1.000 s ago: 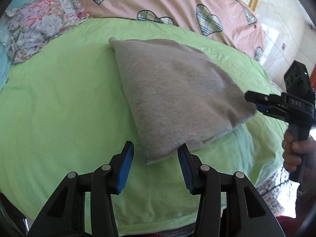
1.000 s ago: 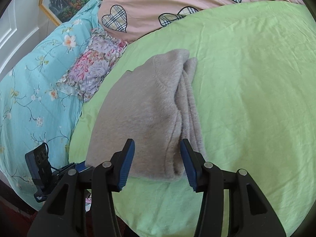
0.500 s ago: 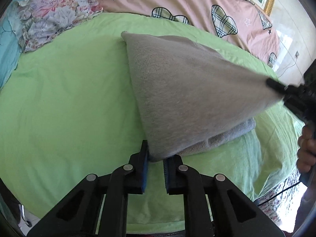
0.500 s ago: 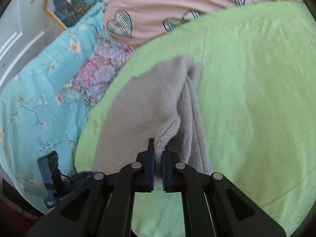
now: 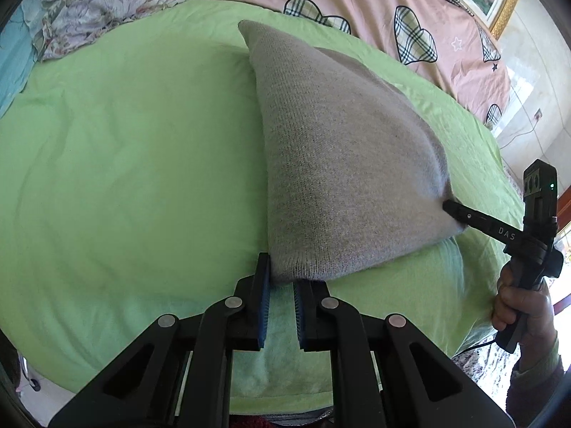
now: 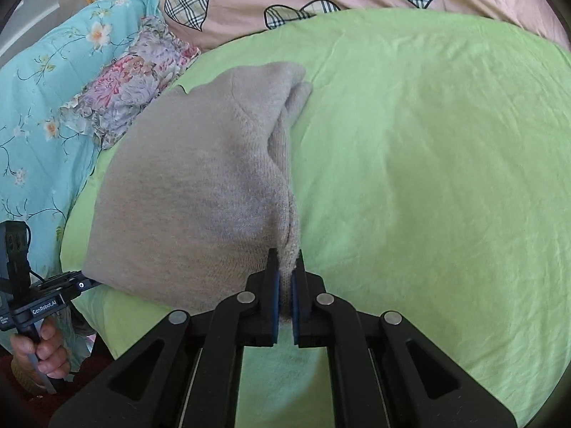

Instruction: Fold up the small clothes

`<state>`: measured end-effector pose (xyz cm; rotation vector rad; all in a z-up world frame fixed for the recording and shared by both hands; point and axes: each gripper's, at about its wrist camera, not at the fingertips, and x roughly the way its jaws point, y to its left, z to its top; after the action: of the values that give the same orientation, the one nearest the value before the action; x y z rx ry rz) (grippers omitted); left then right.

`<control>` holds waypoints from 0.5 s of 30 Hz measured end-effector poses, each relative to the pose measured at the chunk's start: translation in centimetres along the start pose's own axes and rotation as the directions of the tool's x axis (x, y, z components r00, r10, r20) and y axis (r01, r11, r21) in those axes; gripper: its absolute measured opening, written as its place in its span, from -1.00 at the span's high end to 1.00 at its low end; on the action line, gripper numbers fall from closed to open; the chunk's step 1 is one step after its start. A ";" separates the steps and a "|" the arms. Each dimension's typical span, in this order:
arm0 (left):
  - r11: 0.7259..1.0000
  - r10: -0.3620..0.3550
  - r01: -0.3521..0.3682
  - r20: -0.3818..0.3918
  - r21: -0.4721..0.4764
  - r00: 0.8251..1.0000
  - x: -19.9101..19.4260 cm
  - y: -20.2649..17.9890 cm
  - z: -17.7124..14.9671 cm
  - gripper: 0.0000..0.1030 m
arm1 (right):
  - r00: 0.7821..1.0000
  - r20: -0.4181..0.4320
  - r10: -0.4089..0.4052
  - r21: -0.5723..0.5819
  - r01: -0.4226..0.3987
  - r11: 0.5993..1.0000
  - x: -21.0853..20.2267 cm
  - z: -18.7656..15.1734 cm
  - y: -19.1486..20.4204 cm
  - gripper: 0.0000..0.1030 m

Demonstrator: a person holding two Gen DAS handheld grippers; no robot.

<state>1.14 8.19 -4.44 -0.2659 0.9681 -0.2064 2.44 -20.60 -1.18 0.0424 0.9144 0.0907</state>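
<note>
A grey knit garment (image 5: 339, 164) lies folded on the green sheet (image 5: 125, 164), its far end resting down and its near edge raised. My left gripper (image 5: 282, 281) is shut on the garment's near left corner. My right gripper (image 6: 285, 267) is shut on the near right corner, where the folded layers (image 6: 285, 185) bunch together. In the left wrist view the right gripper (image 5: 450, 208) pinches the cloth at the right, held by a hand (image 5: 521, 306). The right wrist view shows the grey garment (image 6: 192, 192) and the left gripper (image 6: 85, 284) at its lower left corner.
A pink quilt with plaid hearts (image 5: 374, 3) lies behind the green sheet. A floral cushion (image 6: 139, 82) and turquoise flowered bedding (image 6: 39, 82) sit at the left of the bed. A framed picture (image 5: 499, 3) hangs on the wall. The bed's near edge is just below the grippers.
Both grippers went from open to shut on the garment's near corners. The near edge rose off the sheet, and the right corner has since come lower.
</note>
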 end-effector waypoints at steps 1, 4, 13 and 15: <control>1.000 0.000 0.000 -0.003 0.002 1.000 0.1 0.0 0.0 0.79 | 1.000 -0.002 0.000 0.002 0.000 1.000 0.0 0.0 0.0 0.89; 1.000 -0.010 0.010 -0.008 -0.004 1.000 0.1 0.1 0.1 0.78 | 1.000 -0.012 -0.006 -0.010 0.006 1.000 0.1 -0.1 0.4 0.89; 0.998 -0.052 0.052 -0.030 -0.022 0.998 0.0 0.6 0.0 0.75 | 0.999 -0.011 -0.042 -0.025 0.042 0.999 0.6 -0.5 0.4 0.84; 0.998 -0.062 0.062 -0.039 0.001 0.997 -0.5 0.7 -0.1 0.78 | 1.000 -0.013 -0.024 0.014 0.024 1.000 0.6 -0.6 -0.4 0.66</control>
<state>0.88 8.98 -4.32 -0.2905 0.9991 -0.2703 2.41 -20.95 -2.06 0.0442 0.9286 0.0624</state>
